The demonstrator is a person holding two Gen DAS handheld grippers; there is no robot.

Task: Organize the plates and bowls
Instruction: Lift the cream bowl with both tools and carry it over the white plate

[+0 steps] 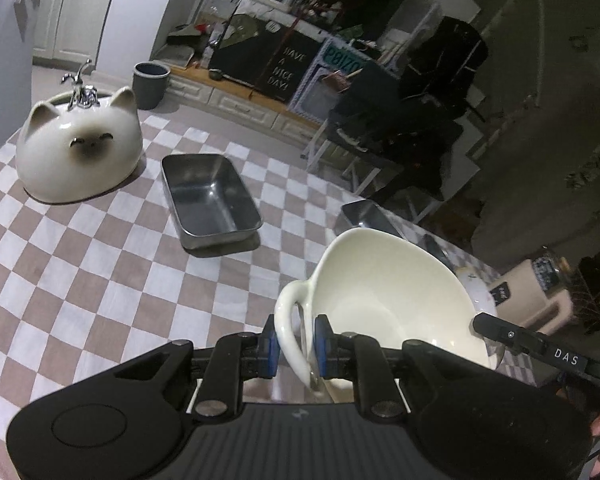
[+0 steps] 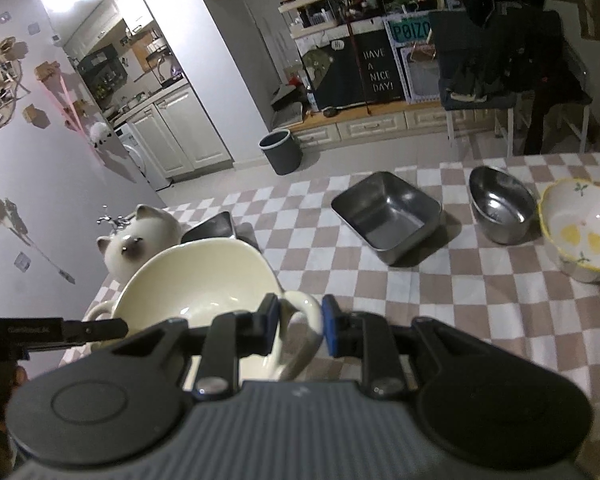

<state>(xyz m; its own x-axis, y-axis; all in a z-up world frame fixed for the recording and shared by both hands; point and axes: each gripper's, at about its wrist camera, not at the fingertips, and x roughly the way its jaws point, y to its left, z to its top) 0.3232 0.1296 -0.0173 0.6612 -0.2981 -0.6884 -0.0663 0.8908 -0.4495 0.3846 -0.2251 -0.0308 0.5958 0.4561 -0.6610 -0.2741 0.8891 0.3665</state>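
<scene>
You had the worktop (image 2: pixel 440 292) under a pink-and-white checked cloth. Pale floor (image 2: pixel 320 162) beyond it, a grey bin (image 2: pixel 281 151) standing there. Low white drawer unit (image 2: pixel 370 126) with a wooden top ran along the far wall, black "HAVE A NICE DAY!" sign (image 2: pixel 377 71) leaning on it, cluttered shelves (image 2: pixel 316 8) above. Dark clothes draped over a chair (image 2: pixel 512 60) to your right. White kitchen cabinets (image 2: pixel 172 136) back left. Lilac wall (image 2: pixel 28 128) with stuck-on decorations caught a bright glare up top. Room dim overall.
</scene>
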